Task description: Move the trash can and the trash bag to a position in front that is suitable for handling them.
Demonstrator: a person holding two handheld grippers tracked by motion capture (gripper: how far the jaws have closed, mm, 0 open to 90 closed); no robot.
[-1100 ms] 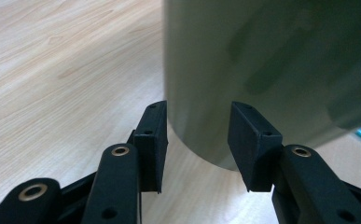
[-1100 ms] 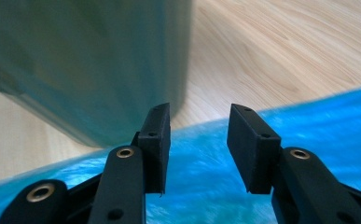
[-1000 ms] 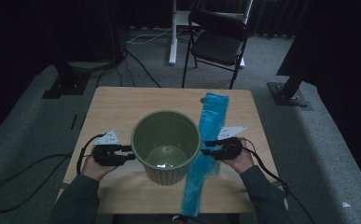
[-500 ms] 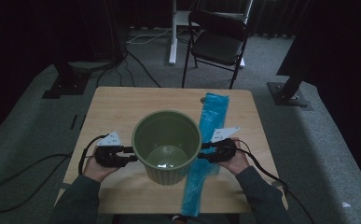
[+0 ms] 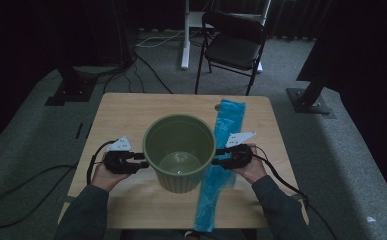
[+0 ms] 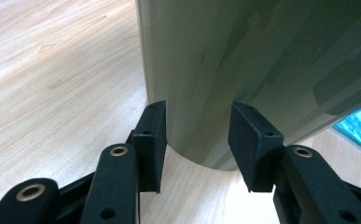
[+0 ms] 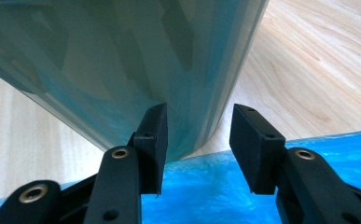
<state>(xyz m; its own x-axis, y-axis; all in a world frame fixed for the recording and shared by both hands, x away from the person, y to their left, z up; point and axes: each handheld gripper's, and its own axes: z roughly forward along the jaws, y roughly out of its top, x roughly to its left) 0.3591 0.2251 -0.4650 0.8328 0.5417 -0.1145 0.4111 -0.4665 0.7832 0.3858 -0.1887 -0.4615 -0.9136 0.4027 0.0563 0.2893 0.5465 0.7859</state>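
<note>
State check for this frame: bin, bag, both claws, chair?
green bin: upright on the table, empty, unlined.
blue bag: flat, partly under the bin.
left claw: open, jaws at the bin's wall, not gripping.
right claw: open, over the bag, at the bin's other side.
folding chair: unfolded, unoccupied.

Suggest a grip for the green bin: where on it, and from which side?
Judging by shape, the green bin is far too wide for one pair of jaws around its body. Best bet: its thin rim, one jaw inside and one outside, coming from above. Otherwise squeeze it between both, left gripper and right gripper, each already level at its own side with open jaws at the wall.
</note>
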